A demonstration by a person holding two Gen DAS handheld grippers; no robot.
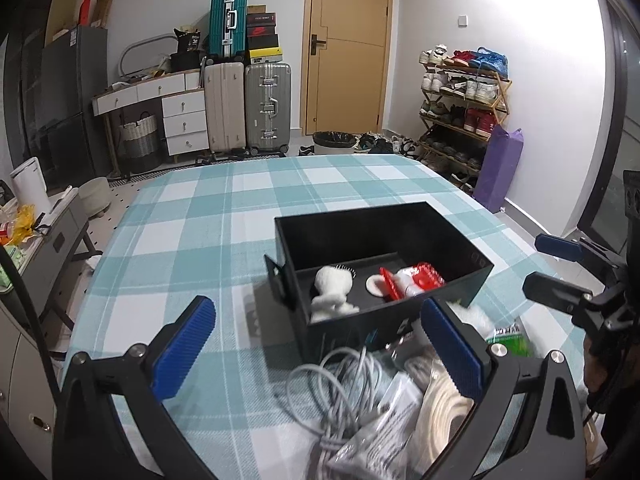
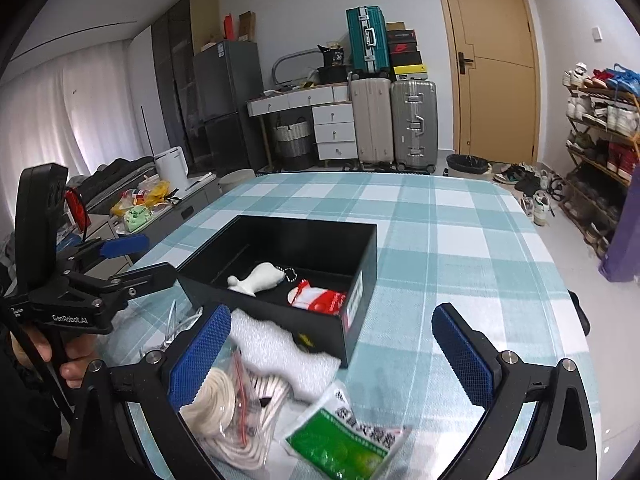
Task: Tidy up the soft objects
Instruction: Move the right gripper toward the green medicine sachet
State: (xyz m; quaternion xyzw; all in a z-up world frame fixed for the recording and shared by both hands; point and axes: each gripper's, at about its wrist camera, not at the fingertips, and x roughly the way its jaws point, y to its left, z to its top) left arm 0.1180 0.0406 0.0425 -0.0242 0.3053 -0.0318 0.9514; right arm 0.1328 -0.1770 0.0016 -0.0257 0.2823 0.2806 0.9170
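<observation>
Black box [image 1: 384, 272] sits open-topped on the checked table [image 1: 224, 216], near edge, so both grippers reach it without stretching. Already in it: white plush [image 1: 332, 292] with a bead chain, and a red-white toy [image 1: 408, 280] beside it, flat on the floor of the box, not touching the walls as far as I can tell. Rest of the soft stuff is heaped just in front of the box on the near side: grey cable [image 1: 344, 392], rope coil [image 2: 216, 404] in a clear zip bag, white foam sheet [image 2: 280, 348] butting the box's front wall, green packet [image 2: 344, 440] closest to camera. Left gripper [image 1: 316, 352] is spread wide, empty, hanging over the cable and bags; looks lined up for the next pick. Right gripper [image 2: 332, 364] also wide apart, nothing between pads, above foam and packet. Judgement: sorting partly done, two in, pile still out. Cable is tangled with bags, likely to drag neighbours when lifted.
</observation>
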